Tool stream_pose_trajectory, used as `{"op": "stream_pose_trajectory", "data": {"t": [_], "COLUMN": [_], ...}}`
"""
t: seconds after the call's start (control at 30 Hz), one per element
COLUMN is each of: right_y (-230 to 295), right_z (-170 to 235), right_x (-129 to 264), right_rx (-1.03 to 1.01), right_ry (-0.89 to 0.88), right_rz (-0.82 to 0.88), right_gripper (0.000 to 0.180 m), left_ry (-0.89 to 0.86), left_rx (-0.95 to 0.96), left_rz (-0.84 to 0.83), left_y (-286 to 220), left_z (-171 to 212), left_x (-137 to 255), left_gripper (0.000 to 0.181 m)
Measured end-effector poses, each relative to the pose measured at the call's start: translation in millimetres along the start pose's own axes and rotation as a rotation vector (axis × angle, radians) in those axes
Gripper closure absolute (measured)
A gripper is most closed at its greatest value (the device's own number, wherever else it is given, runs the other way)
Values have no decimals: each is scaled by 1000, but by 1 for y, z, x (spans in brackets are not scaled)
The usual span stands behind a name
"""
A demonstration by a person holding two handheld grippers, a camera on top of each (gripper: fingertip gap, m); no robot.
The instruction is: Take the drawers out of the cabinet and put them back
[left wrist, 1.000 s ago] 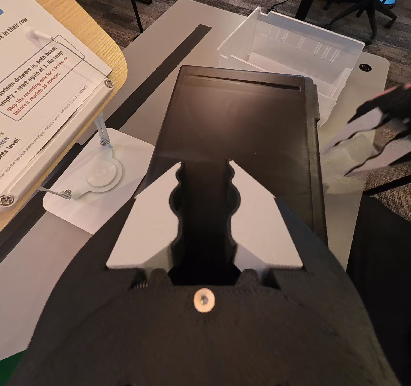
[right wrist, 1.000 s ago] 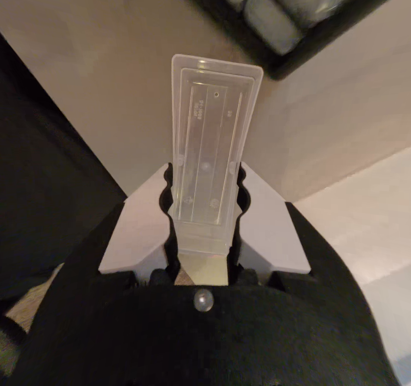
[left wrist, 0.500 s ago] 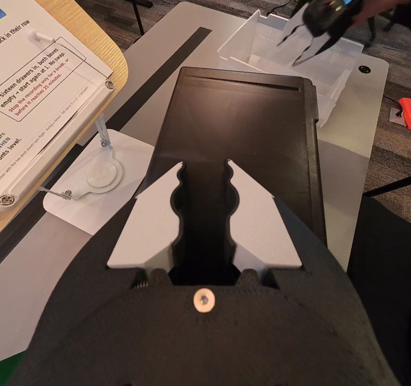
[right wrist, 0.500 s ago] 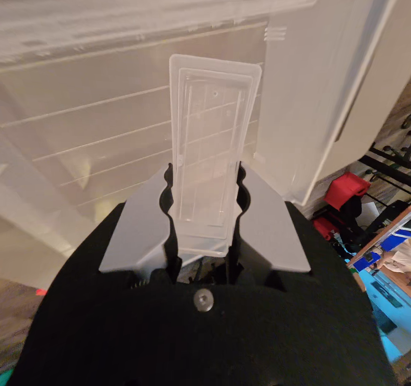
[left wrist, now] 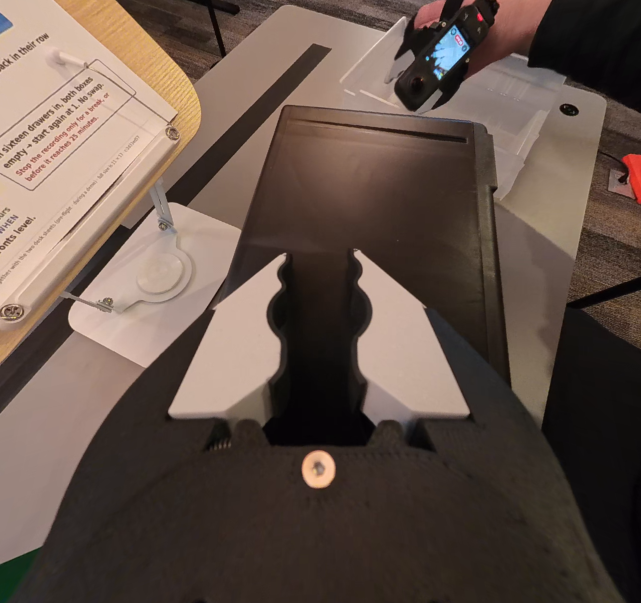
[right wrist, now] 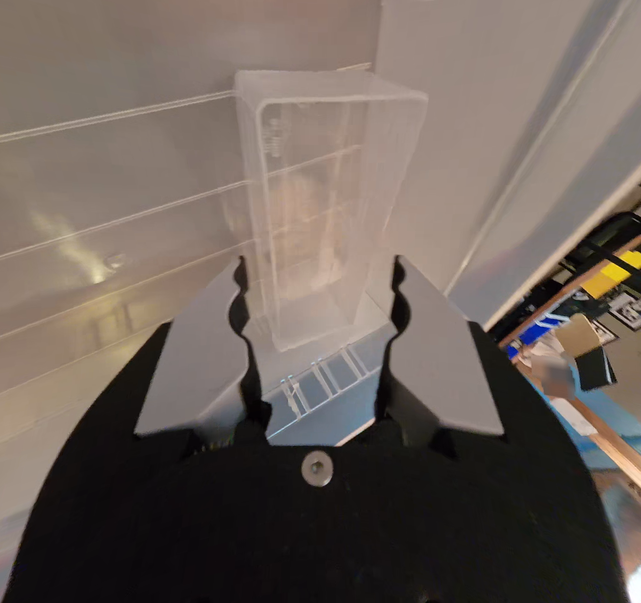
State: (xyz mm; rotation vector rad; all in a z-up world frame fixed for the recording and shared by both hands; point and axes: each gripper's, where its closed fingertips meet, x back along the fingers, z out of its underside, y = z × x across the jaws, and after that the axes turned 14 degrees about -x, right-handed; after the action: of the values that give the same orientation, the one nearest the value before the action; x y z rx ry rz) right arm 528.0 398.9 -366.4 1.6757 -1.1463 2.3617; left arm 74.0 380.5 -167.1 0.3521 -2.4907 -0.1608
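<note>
One clear plastic drawer (right wrist: 322, 211) now sits free inside a large translucent bin (right wrist: 145, 156), the right claw (right wrist: 319, 267) spread wide around it with a gap showing on either side. Half a second earlier the same drawer was pinched between the fingers (right wrist: 447, 353) above that bin; the release appears to have just happened, and blur on the drawer suggests it may not yet have settled. Seen from the left wrist, the right claw (left wrist: 421, 98) hangs over the bin (left wrist: 503, 100) at the far end of the grey tabletop (left wrist: 541, 239), just behind the black cabinet (left wrist: 374, 197). The left claw (left wrist: 319, 256) hovers partly open and empty over the cabinet's top, as it did a second ago. By this evidence, one more drawer is out; the next step is likely a return to the cabinet front, which neither view shows.
</note>
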Motion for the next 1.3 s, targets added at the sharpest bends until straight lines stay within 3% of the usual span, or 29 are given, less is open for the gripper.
{"op": "stream_pose_trajectory", "data": {"t": [0.03, 0.2, 0.3, 0.4, 0.53, 0.67, 0.83, 0.97, 1.17, 1.3], "right_y": [-5, -17, -23, -15, 39, 135, 209, 218, 215, 218], "right_z": [1, 7, 0, -21, -70, -145, -231, -272, -293, -290], "right_x": [0, 30, 79, 152, 253, 325, 348, 347, 342, 345], "right_rx": [-15, -89, -175, -207, -121, 68, 236, 264, 266, 241], "right_ry": [6, -32, -156, -381, -681, -970, -1111, -1163, -1180, -1196], "right_rz": [30, 97, 164, 249, 311, 258, 394, 547, 626, 608], "right_gripper": [87, 94, 106, 125, 142, 150, 148, 146, 171, 172], "left_ry": [0, -1, 0, -1, 0, 5, 1, 1, 0, -1], "left_rx": [0, 1, 1, 2, 3, 4, 5, 7, 5, 4], "left_rz": [0, -1, -1, -2, -5, -5, -7, -8, -6, -4], "left_y": [0, 0, 0, 0, 1, 1, 1, 1, 1, 1], "left_z": [0, 0, 0, 0, 0, 1, 1, 0, 0, 0], "left_x": [0, 0, 0, 0, 0, 0, 0, 0, 0, 0], "left_gripper": [150, 150, 150, 150, 151, 152, 153, 153, 153, 153]}}
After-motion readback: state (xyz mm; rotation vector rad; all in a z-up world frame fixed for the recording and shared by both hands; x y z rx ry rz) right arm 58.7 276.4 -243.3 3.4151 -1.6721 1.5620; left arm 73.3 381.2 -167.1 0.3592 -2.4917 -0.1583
